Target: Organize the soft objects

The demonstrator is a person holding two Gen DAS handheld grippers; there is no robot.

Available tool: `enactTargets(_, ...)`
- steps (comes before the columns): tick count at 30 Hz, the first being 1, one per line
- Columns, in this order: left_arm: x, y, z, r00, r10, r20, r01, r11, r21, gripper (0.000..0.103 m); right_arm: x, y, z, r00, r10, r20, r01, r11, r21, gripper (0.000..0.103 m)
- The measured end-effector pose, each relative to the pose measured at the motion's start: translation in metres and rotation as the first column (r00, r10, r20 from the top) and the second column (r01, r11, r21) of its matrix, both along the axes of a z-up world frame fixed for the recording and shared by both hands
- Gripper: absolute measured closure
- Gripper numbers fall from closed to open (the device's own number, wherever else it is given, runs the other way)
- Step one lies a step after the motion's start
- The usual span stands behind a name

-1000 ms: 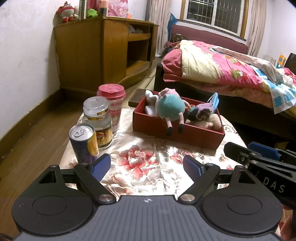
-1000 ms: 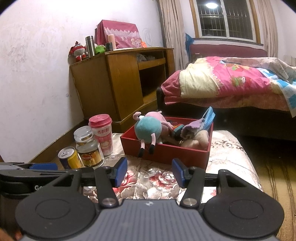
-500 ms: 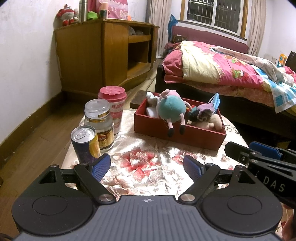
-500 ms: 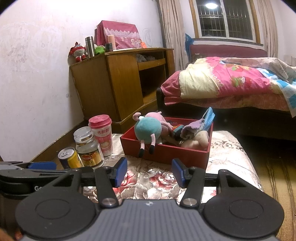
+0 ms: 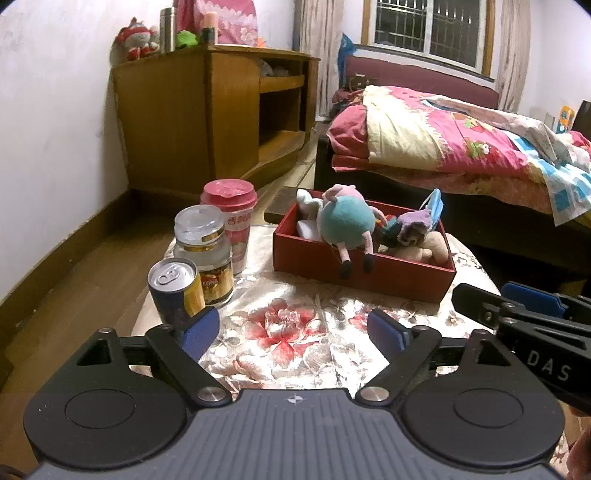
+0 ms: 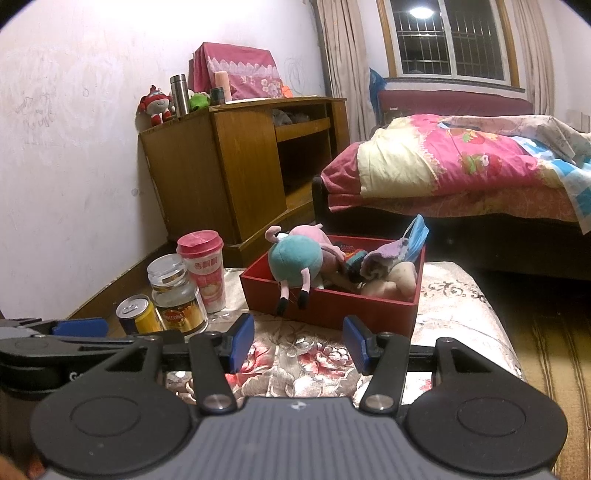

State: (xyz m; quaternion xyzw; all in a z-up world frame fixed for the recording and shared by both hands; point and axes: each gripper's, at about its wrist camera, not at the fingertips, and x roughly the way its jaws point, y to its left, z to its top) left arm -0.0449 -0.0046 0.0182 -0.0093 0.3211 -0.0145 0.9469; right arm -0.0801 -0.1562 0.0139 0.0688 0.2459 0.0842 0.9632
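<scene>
The black left gripper with blue pads [image 5: 293, 330] has just been opening and hangs wide apart over the flowered tablecloth [image 5: 284, 325], nothing between its jaws. The matching right gripper [image 6: 298, 341] is parted and empty too. The teal-and-pink plush pig [image 5: 345, 221] lies in the shallow red box [image 5: 354, 267], legs over the front wall, beside what seems a crumpled blue face mask [image 5: 432, 210].

Dim, warm indoor lighting with a pink-orange cast. Bright ceiling lamp reflection [image 6: 420, 12] glaring in the dark barred window glass [image 6: 448, 38]. Strong fisheye bending and black vignetting at corners. Slightly soft, grainy detail; soft shadows beneath the floral-clothed table [image 5: 291, 332].
</scene>
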Motion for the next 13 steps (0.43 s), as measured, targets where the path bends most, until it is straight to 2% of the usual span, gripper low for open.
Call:
enactTargets(5, -0.0004, 0.0017, 0.0003, 1.000, 0.011, 0.023, -0.012, 1.000, 0.006, 0.008, -0.0006, -0.0005, 0.0015, 1.000, -0.001, 0.010, 0.001, 1.000, 0.009, 0.074)
enactTargets(9, -0.0013, 0.0048, -0.0002, 0.999, -0.002, 0.034, 0.002, 1.000, -0.019, 0.007, -0.0022, -0.0021, 0.0038, 1.000, -0.010, 0.028, 0.009, 1.000, 0.020, 0.073)
enactTargets(11, -0.0040, 0.0039, 0.0010, 0.998, -0.003, 0.057, 0.004, 1.000, -0.001, 0.006, -0.0028, -0.0031, 0.0053, 0.999, -0.019, 0.037, 0.019, 1.000, 0.019, 0.072)
enactTargets(13, -0.0053, 0.0029, 0.0019, 0.998, 0.005, 0.069, -0.006, 1.000, 0.017, 0.006, -0.0032, -0.0044, 0.0056, 0.998, -0.036, 0.043, 0.035, 0.999, 0.020, 0.062)
